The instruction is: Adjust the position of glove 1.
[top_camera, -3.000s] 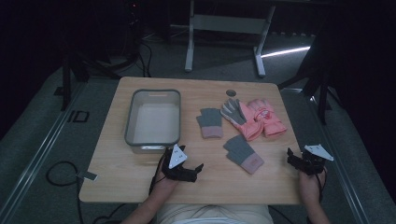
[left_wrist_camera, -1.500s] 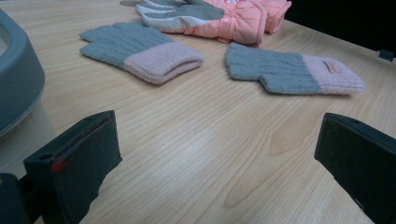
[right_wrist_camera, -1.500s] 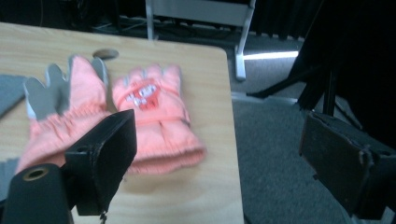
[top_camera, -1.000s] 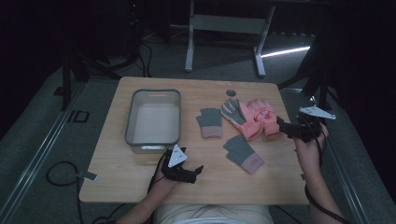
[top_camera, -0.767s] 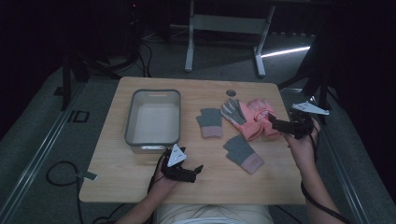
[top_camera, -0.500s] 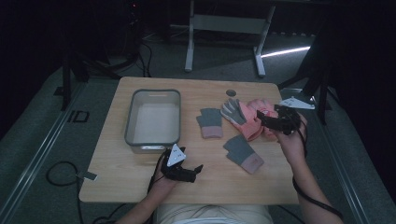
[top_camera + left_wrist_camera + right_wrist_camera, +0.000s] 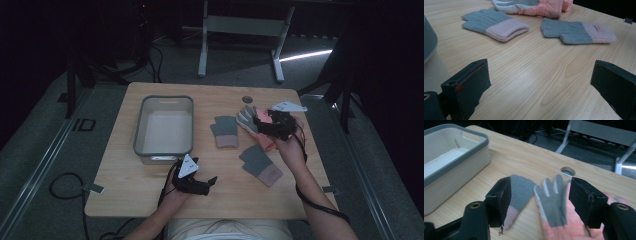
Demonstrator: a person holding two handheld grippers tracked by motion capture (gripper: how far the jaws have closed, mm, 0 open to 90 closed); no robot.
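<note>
now the right gripper [image 7: 540, 202] fingers, closing, straddle the pink-grey glove [image 7: 554, 212].

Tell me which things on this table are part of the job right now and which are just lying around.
In the job:
- right hand-held gripper, jaws just closing, not yet gripping
- pink and grey glove between them
- grey bin, probably the target

Lying about:
- two grey knit gloves
- left hand-held gripper, open
</note>
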